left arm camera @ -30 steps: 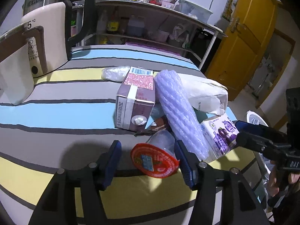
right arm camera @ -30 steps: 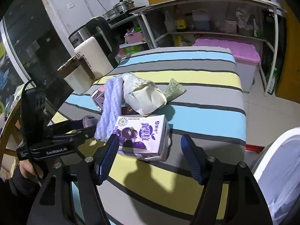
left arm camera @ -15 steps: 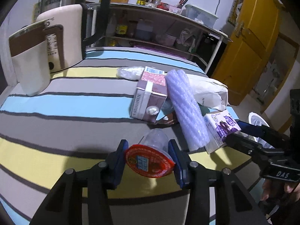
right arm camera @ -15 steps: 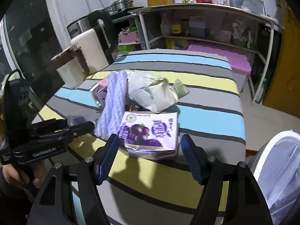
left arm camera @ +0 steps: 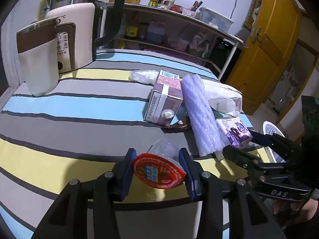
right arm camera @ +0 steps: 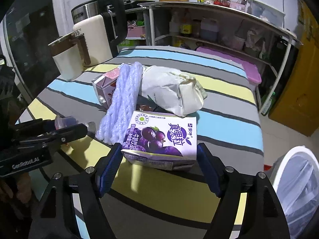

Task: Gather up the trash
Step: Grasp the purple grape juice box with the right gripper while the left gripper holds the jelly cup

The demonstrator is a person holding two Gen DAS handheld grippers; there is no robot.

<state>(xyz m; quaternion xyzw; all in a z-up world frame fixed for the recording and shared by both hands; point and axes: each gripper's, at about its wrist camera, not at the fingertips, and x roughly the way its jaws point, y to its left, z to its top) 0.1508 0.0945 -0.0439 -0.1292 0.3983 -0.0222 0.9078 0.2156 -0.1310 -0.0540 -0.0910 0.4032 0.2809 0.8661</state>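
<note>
My left gripper (left arm camera: 158, 169) is shut on a clear plastic cup with a red foil lid (left arm camera: 158, 171) and holds it over the striped table's near edge. My right gripper (right arm camera: 159, 159) has its blue pads against both sides of a purple grape milk carton (right arm camera: 161, 137) at the table's front edge; the carton also shows in the left wrist view (left arm camera: 233, 132). Behind lie a roll of lilac bubble wrap (right arm camera: 124, 99), a pink carton (left arm camera: 165, 101) and a crumpled white paper bag (right arm camera: 171, 89).
A white bin with a plastic liner (right arm camera: 297, 181) stands on the floor right of the table. A kettle (left arm camera: 79, 29) and a white and brown cup (left arm camera: 37, 55) stand at the table's back left. A cluttered shelf (right arm camera: 219, 29) lies behind.
My left gripper closed on the red-lidded cup and pulled back with it. My right gripper moved in around the purple carton until its pads reached the sides.
</note>
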